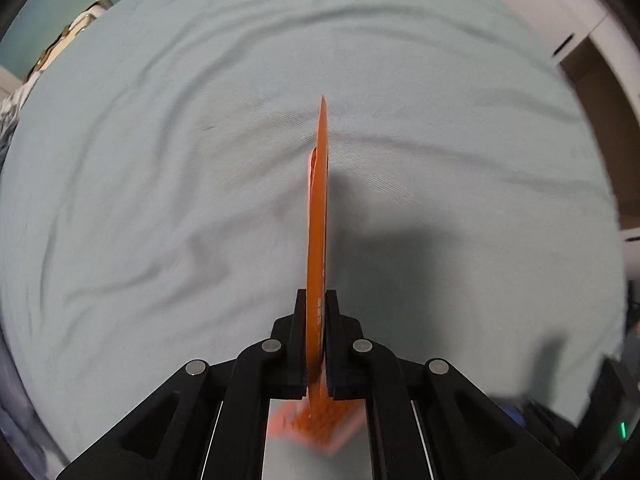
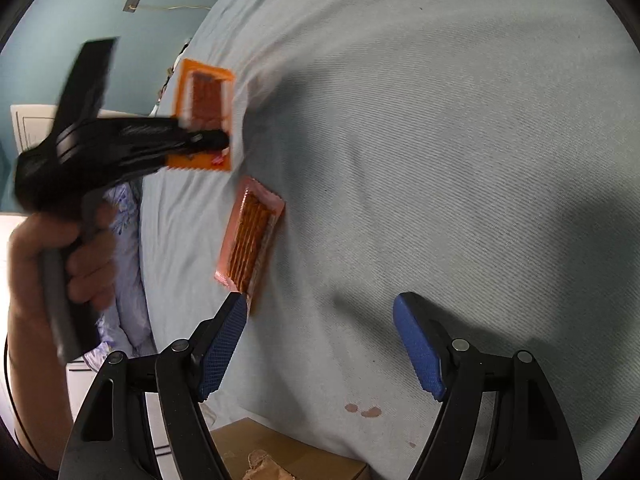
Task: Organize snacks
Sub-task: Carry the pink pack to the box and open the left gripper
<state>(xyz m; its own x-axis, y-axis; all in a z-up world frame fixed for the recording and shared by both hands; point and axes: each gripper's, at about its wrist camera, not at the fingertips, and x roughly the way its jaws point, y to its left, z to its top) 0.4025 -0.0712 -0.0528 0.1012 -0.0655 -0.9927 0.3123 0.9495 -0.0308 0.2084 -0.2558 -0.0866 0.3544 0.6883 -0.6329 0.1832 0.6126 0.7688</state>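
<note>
My left gripper point(image 1: 317, 294) points down over the light blue sheet point(image 1: 160, 160) and is shut on an orange snack packet point(image 1: 318, 208), seen edge-on and lifted off the cloth. The right wrist view shows the same gripper point(image 2: 216, 140) in a person's hand point(image 2: 80, 256), with the packet point(image 2: 204, 96) clamped near its lower end. A second, paler orange packet point(image 2: 252, 240) lies flat on the sheet just below it. My right gripper point(image 2: 322, 304) is open above the sheet with nothing between its blue pads point(image 2: 224, 344); its left pad is close to that packet's near end.
A cardboard box point(image 2: 280, 456) sits at the bed's near edge. Small reddish stains point(image 2: 362, 410) mark the sheet. Floral fabric point(image 2: 124, 216) lies beside the bed on the left. White furniture point(image 1: 560, 12) stands beyond the far right edge.
</note>
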